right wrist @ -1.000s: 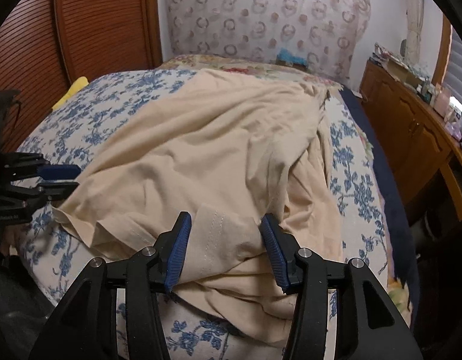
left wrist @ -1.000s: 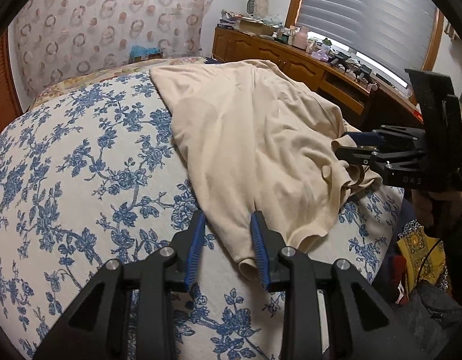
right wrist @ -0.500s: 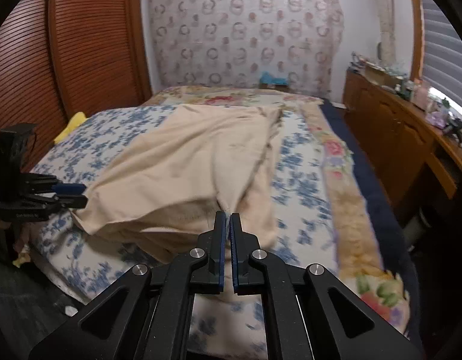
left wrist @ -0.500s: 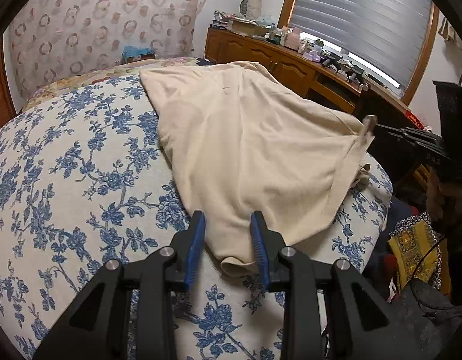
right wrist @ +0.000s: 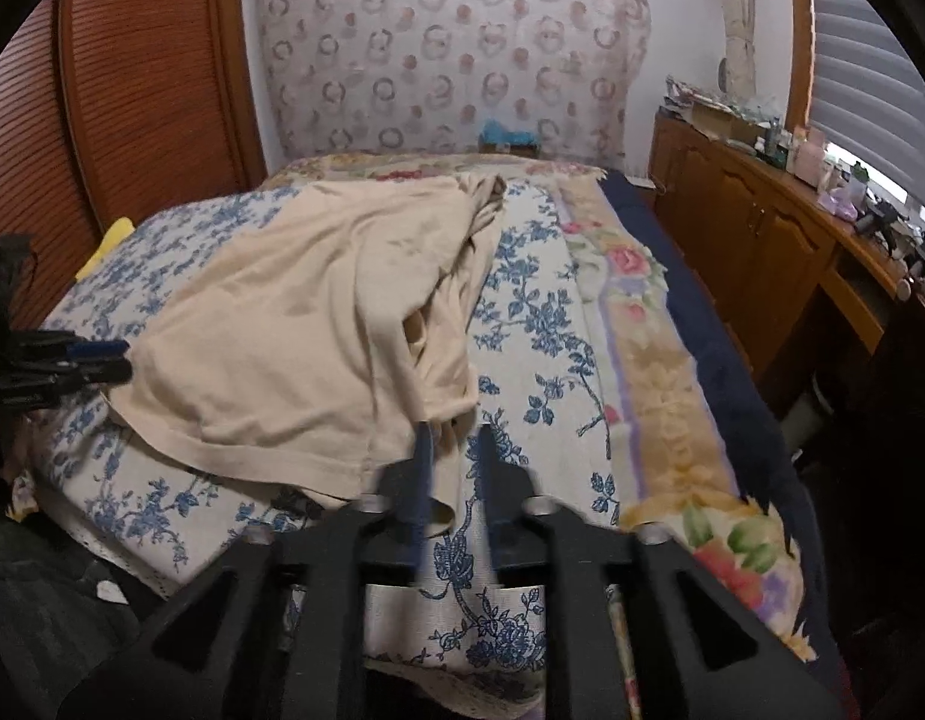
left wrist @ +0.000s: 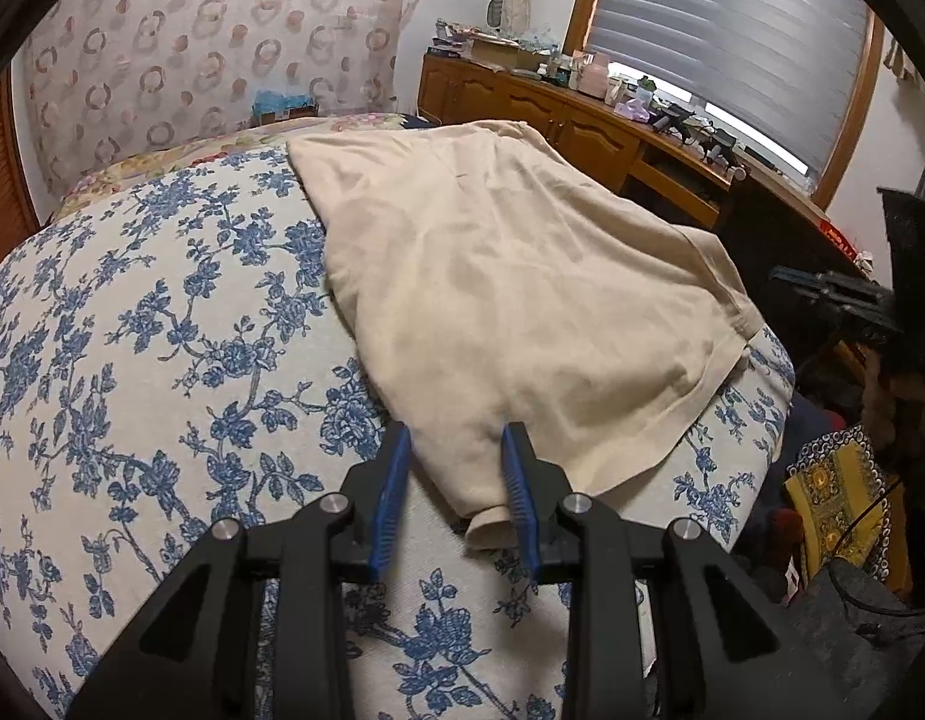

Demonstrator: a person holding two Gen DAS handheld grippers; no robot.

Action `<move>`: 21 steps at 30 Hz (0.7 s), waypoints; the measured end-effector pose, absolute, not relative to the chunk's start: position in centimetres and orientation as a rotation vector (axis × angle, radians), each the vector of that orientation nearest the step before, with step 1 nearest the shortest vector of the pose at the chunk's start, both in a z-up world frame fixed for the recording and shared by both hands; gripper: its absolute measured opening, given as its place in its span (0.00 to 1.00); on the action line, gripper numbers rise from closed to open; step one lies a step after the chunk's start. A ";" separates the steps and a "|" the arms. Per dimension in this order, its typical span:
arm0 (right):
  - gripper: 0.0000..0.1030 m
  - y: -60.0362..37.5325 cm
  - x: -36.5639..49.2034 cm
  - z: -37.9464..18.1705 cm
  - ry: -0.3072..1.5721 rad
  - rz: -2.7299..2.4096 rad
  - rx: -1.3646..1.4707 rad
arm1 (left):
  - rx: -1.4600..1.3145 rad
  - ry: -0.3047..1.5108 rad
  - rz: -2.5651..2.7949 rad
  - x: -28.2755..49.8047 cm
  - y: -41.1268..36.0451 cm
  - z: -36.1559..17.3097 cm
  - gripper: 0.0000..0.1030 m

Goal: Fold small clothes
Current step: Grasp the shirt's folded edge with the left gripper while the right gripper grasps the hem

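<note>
A cream-coloured garment (left wrist: 510, 288) lies spread on the bed with the blue floral cover (left wrist: 132, 348); it also shows in the right wrist view (right wrist: 318, 330). My left gripper (left wrist: 456, 444) is open, its blue pads on either side of the garment's near corner. My right gripper (right wrist: 453, 438) is open and empty, just off the garment's near right edge, above the cover. The right gripper also shows at the right edge of the left wrist view (left wrist: 834, 294). The left gripper shows at the left edge of the right wrist view (right wrist: 96, 360).
A wooden dresser (left wrist: 582, 120) with clutter runs along the right wall under a blind. A wooden slatted closet (right wrist: 132, 90) stands on the left. A floral quilt and dark blanket (right wrist: 660, 330) lie along the bed's right side. Yellow patterned cloth (left wrist: 834, 504) lies on the floor.
My right gripper, shut on the garment's edge half a second ago, has opened and let it go. The garment's right edge has dropped onto the bed. My left gripper stayed open at the corner.
</note>
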State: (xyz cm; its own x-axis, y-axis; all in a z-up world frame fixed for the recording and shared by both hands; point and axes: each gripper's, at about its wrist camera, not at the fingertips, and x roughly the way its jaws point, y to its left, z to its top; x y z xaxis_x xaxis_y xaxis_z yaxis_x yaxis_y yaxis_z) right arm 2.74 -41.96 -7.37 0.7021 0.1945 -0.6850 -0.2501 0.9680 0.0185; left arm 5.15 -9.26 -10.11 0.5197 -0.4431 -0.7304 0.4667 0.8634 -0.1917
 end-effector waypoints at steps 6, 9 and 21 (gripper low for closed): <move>0.39 -40.8 4.2 -8.1 0.753 0.257 -0.055 | 0.046 0.888 -0.554 5.2 -9.8 -10.7 0.29; 0.39 -39.7 5.6 -9.6 0.801 0.282 -0.049 | 0.046 0.891 -0.553 5.1 -9.8 -10.6 0.29; 0.03 -39.8 4.6 -8.7 0.729 0.293 -0.066 | 0.008 0.839 -0.532 4.9 -9.3 -9.7 0.28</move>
